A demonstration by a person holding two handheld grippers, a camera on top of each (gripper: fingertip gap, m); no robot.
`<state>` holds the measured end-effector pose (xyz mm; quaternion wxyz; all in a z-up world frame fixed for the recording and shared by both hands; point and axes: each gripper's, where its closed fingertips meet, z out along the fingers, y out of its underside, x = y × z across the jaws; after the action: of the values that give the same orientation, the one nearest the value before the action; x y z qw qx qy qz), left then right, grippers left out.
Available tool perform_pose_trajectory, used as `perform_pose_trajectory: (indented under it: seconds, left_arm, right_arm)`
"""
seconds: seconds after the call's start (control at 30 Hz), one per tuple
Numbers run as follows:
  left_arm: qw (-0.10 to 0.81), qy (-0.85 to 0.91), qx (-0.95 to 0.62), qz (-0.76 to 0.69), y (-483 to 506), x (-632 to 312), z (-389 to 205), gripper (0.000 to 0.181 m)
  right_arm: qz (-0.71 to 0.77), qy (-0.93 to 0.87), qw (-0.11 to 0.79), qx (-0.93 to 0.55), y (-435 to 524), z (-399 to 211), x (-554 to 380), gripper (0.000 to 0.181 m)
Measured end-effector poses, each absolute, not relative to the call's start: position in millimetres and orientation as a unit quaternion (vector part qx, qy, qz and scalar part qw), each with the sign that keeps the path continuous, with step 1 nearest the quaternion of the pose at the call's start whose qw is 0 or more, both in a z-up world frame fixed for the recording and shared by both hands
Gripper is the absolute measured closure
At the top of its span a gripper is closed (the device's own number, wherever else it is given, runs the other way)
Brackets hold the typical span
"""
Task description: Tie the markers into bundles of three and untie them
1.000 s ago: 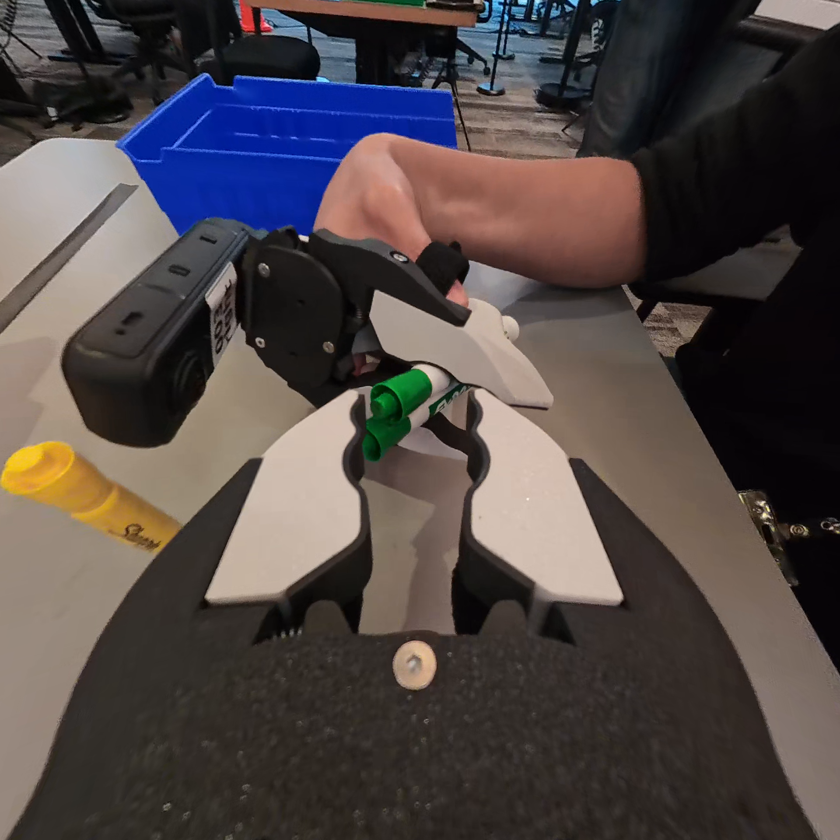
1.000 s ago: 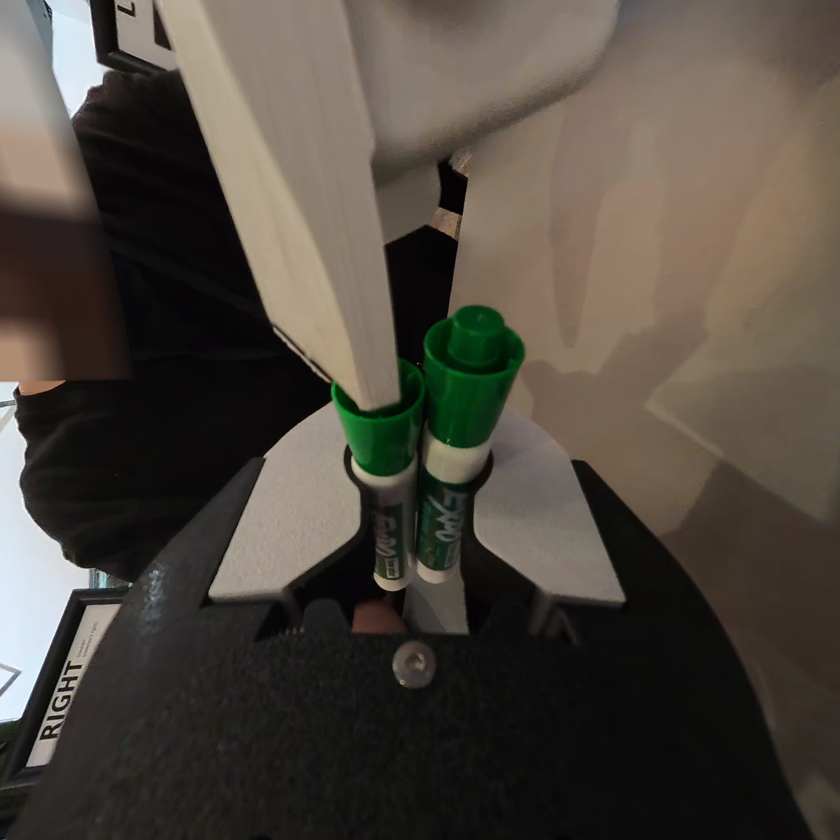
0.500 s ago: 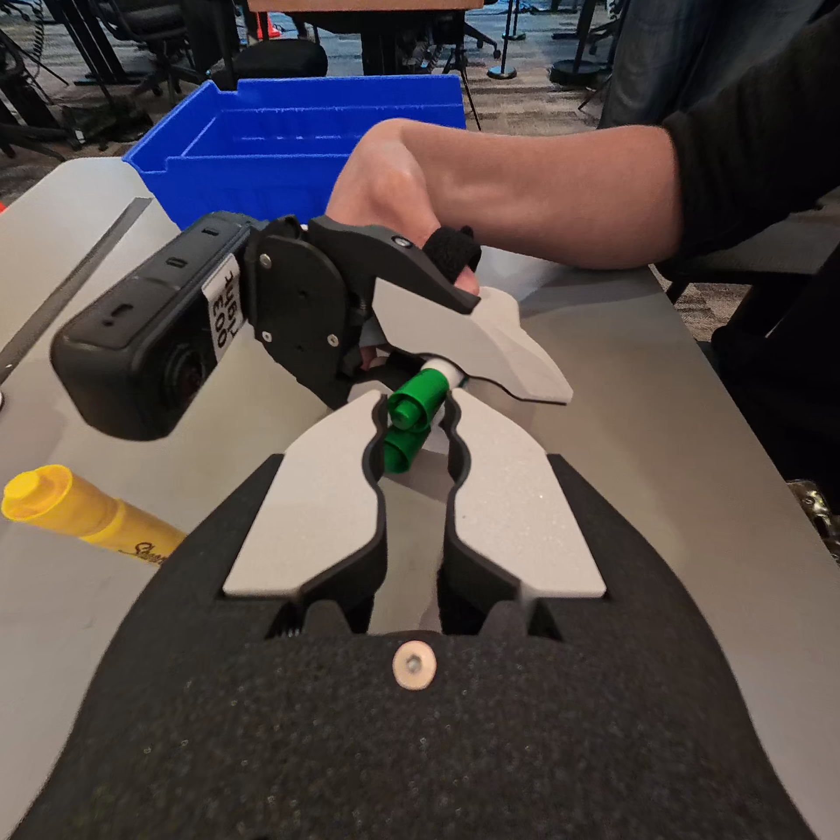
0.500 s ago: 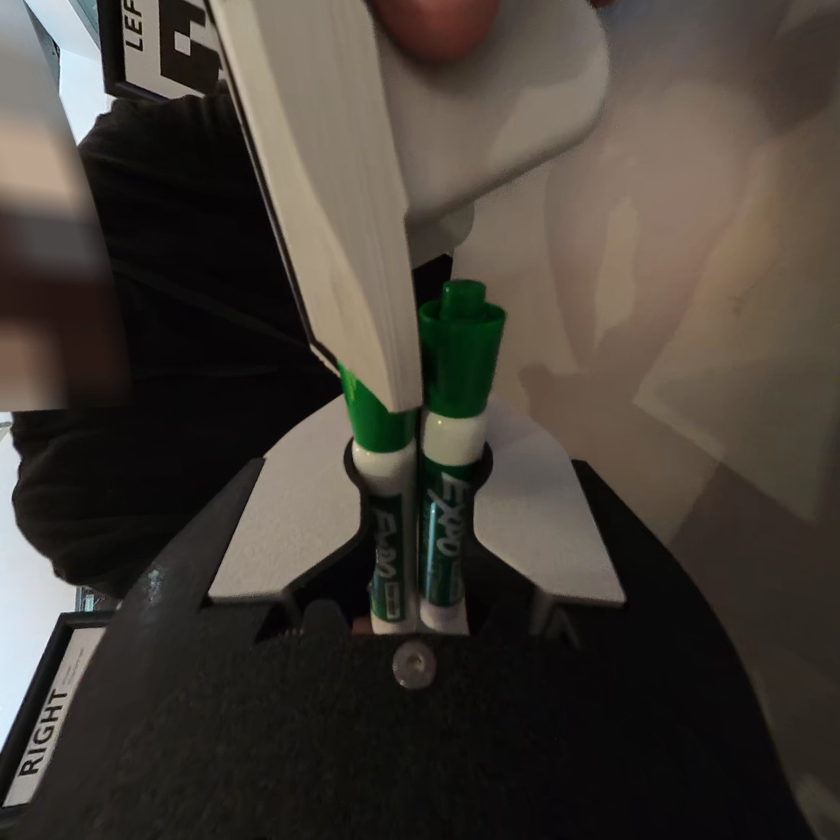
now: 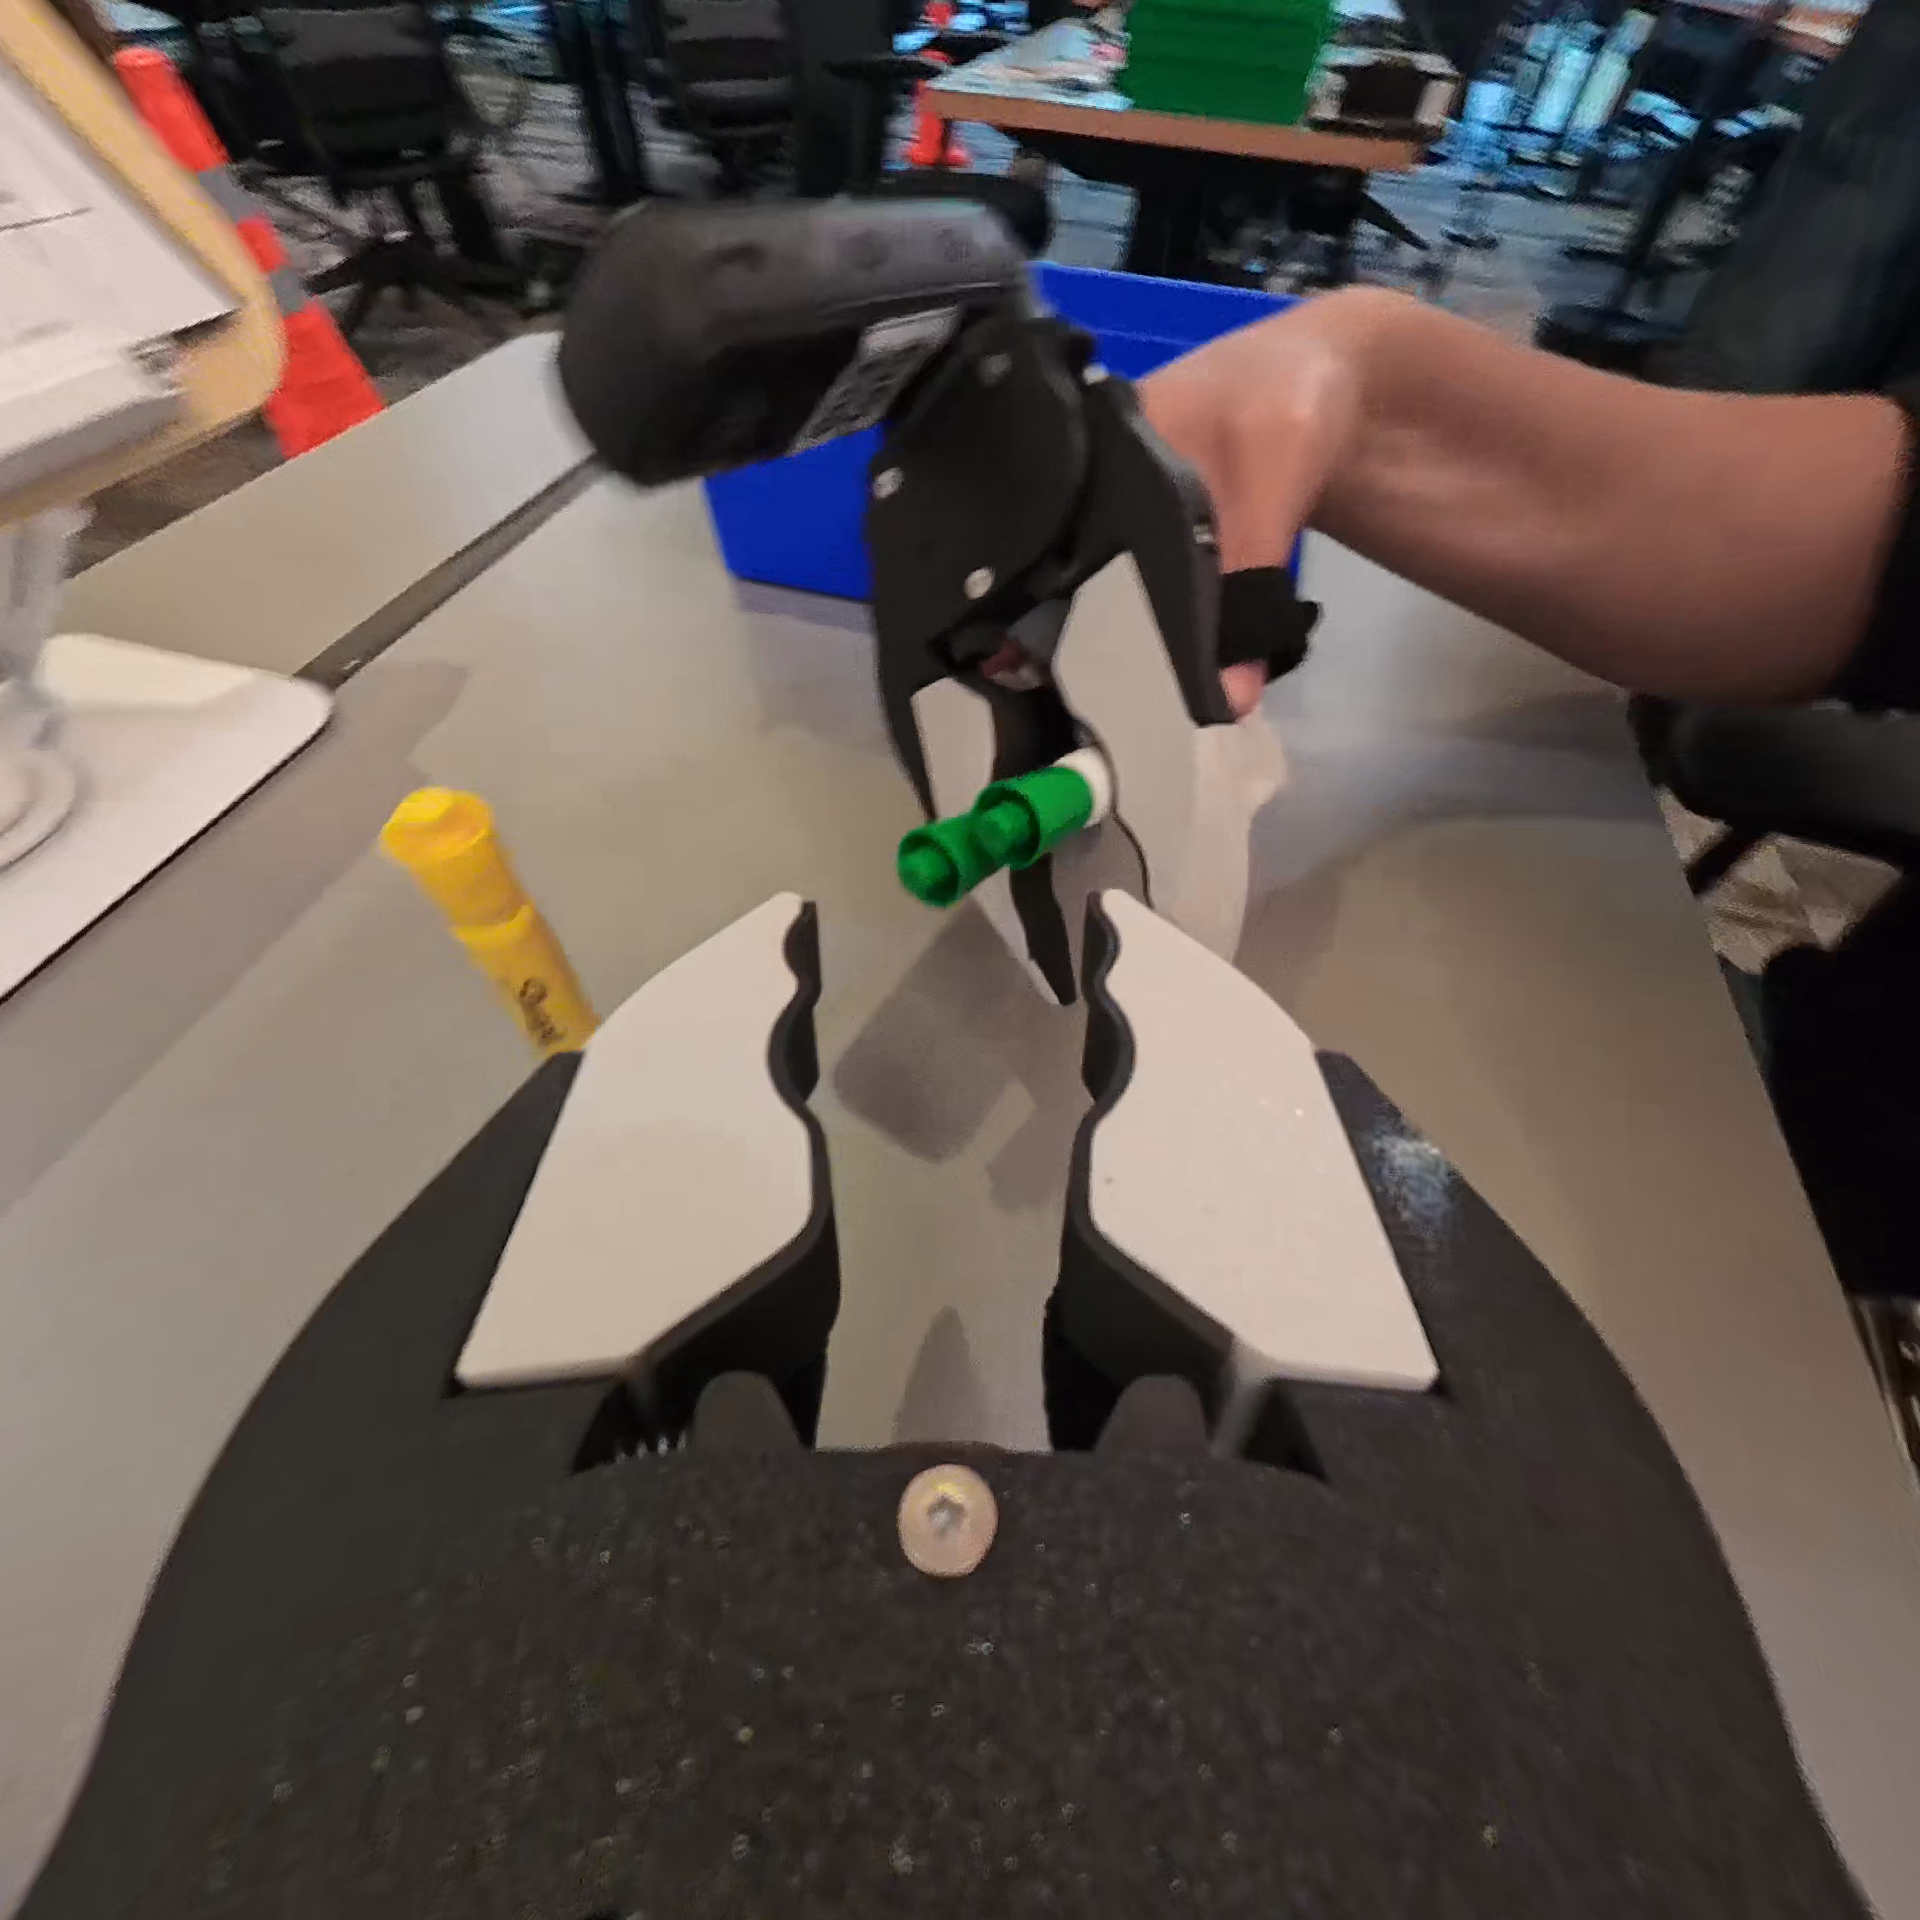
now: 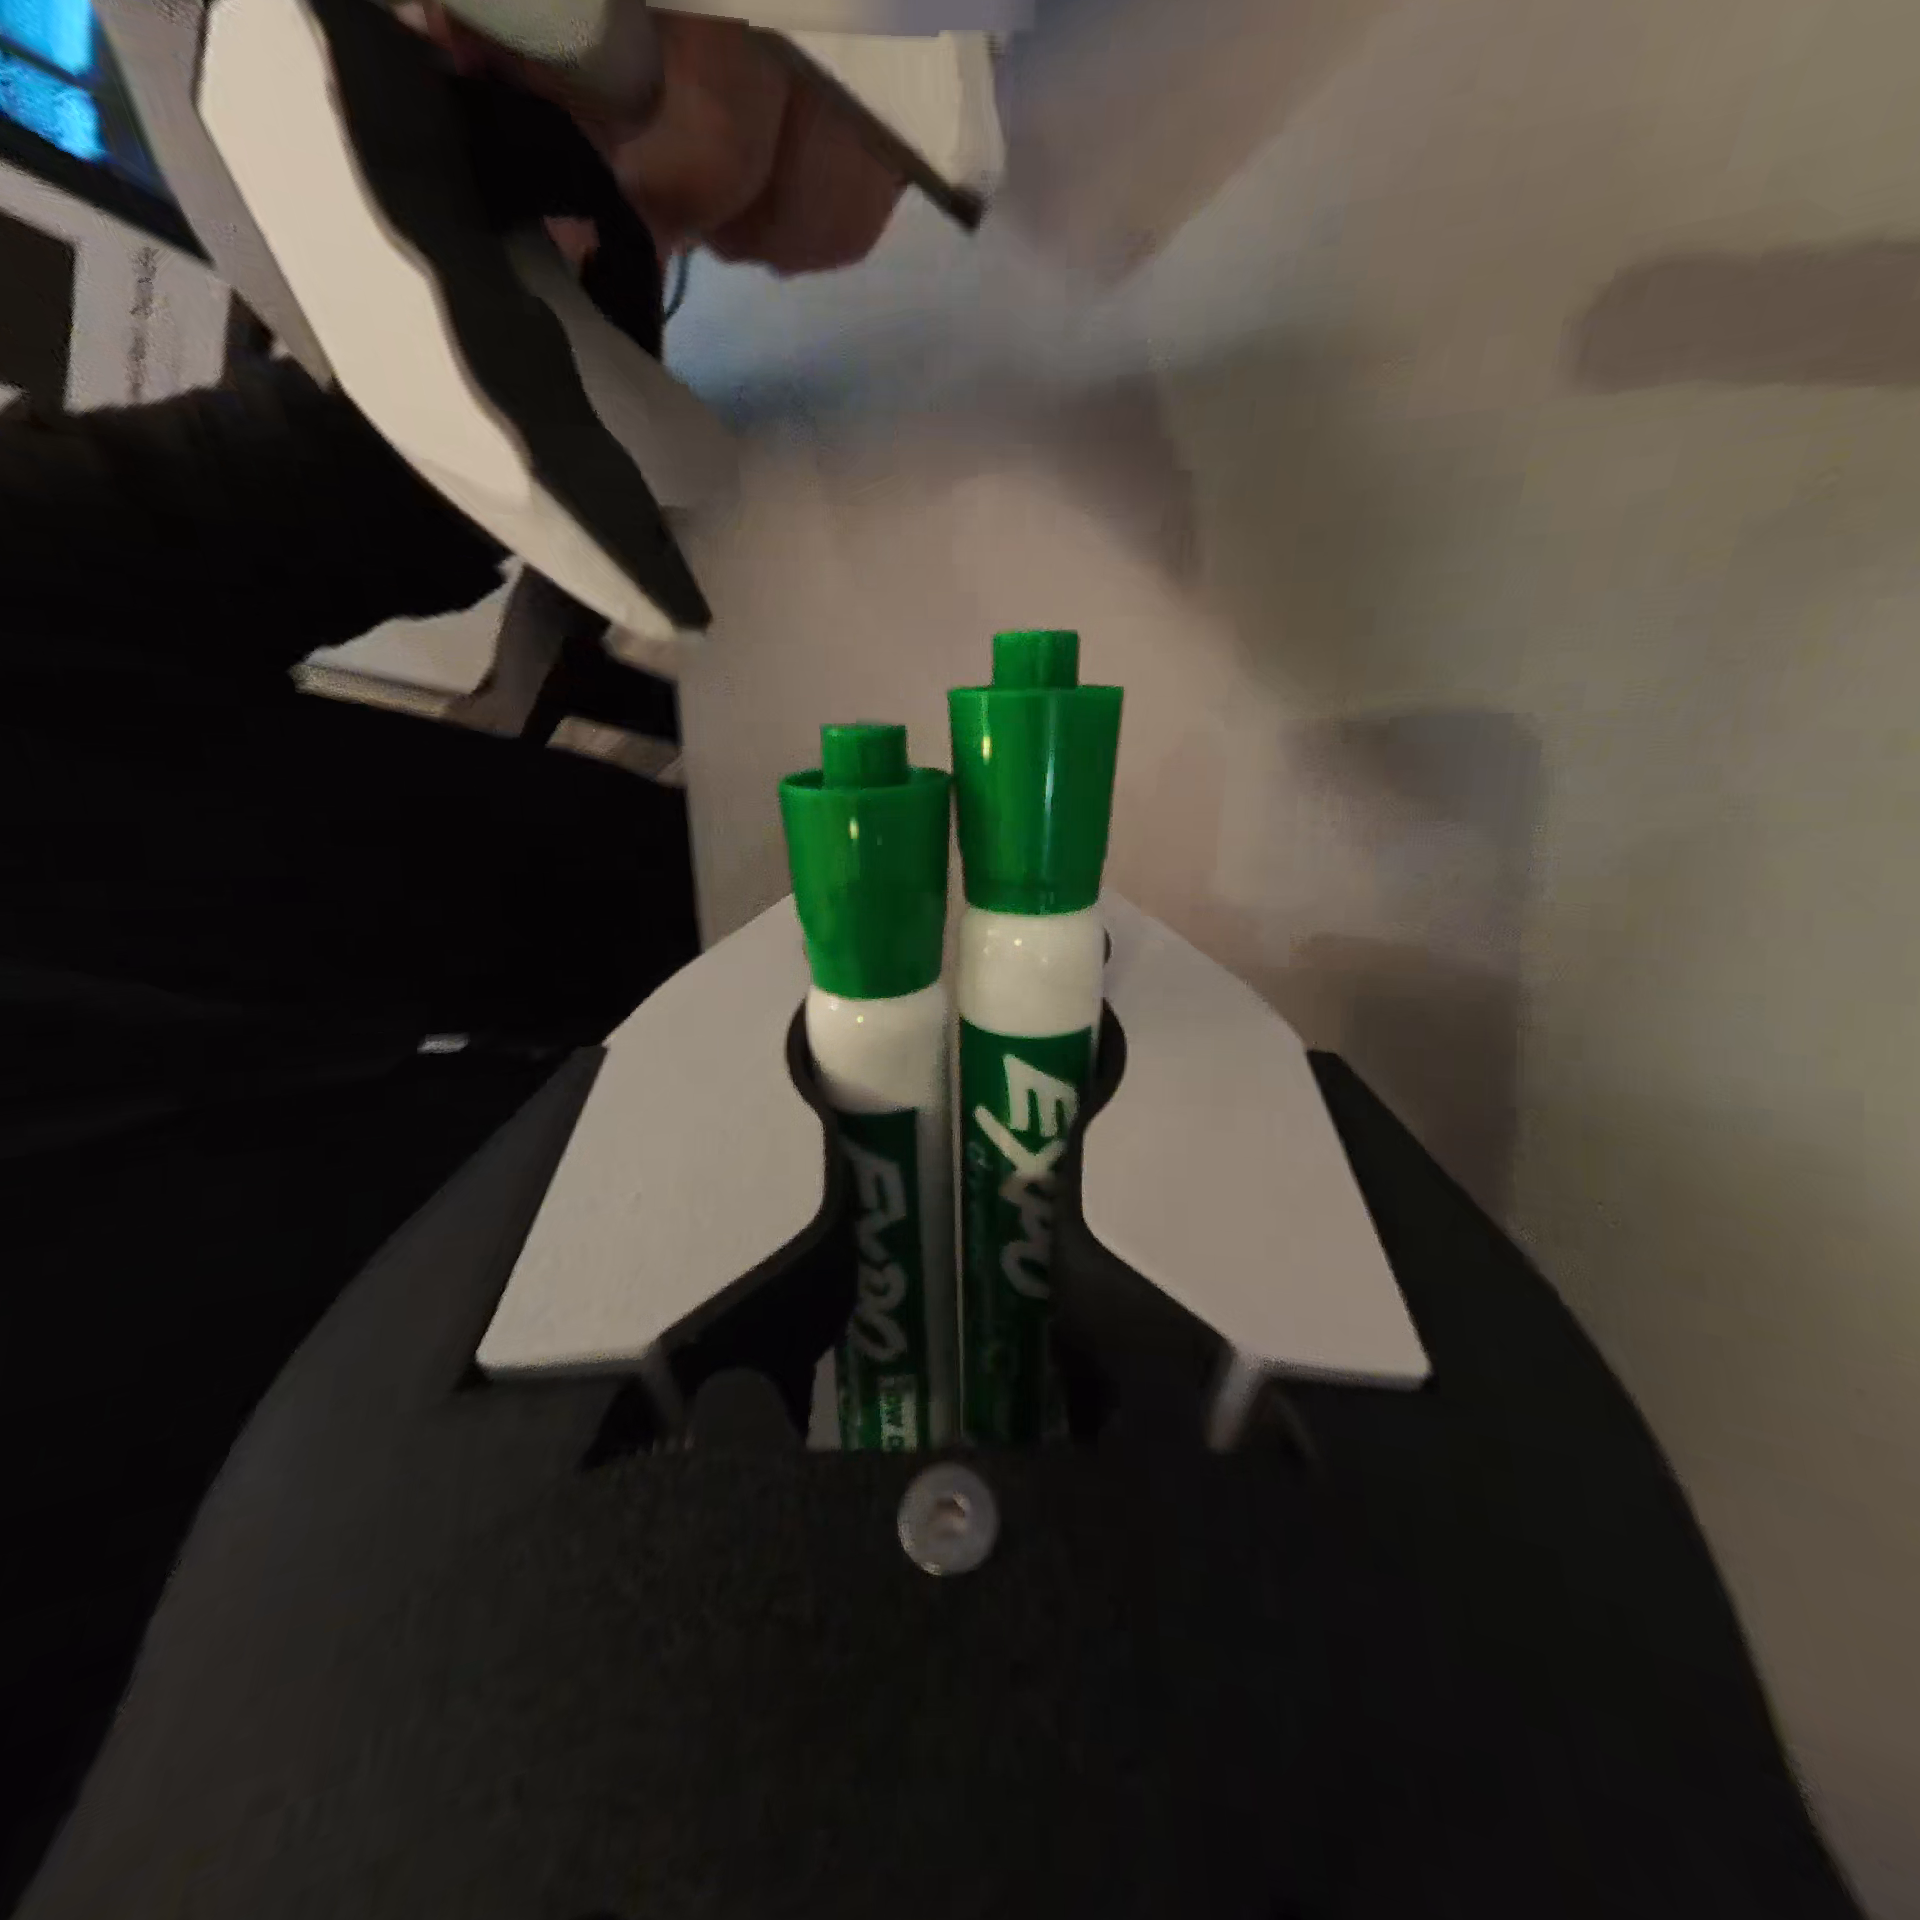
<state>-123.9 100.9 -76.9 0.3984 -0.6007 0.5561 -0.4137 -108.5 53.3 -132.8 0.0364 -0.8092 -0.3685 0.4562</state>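
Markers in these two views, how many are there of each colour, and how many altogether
Green markers: 2, side by side in the right gripper, which is shut on them
Yellow marker: 1, lying on the table beside the open left gripper
Total: 3 markers

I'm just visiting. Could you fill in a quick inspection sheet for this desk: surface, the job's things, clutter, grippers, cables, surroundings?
Surface: grey table, mostly bare.
Job's things: two green markers side by side in the right gripper; yellow marker lying on the table.
Clutter: blue bin at the far edge.
Grippers: left gripper open, empty; right shut on the green pair.
Cables: nothing seen.
Surroundings: orange cone, chairs, another table behind.
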Motion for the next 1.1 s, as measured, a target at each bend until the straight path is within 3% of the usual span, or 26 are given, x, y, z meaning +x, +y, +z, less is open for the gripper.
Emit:
perform_pose_trajectory:
  seconds: [0.4,0.6,0.8,0.9,1.1]
  left_arm:
    - [0.377,0.401,-0.707,-0.444,71.5,-158.5,-100.5,0.136]
    - [0.381,0.358,-0.711,-0.471,64.9,-160.4,-107.3,0.136]
    - [0.421,0.381,-0.691,-0.447,64.5,-154.3,-106.8,0.127]
    - [0.449,0.385,-0.685,-0.426,67.4,-154.2,-104.1,0.124]
    - [0.485,0.392,-0.683,-0.381,74.5,-158.5,-103.3,0.117]
  right_arm:
    - [0.239,-0.311,0.268,-0.880,87.6,-139.7,-75.6,0.139]
    - [0.143,-0.317,0.267,-0.899,88.5,-160.7,-54.8,0.139]
    - [0.103,-0.346,0.294,-0.885,93.4,-145.1,-43.2,0.140]
    - [0.110,-0.349,0.340,-0.866,99.4,-135.4,-43.9,0.140]
    - [0.122,-0.352,0.328,-0.868,91.9,-144.5,-44.9,0.139]
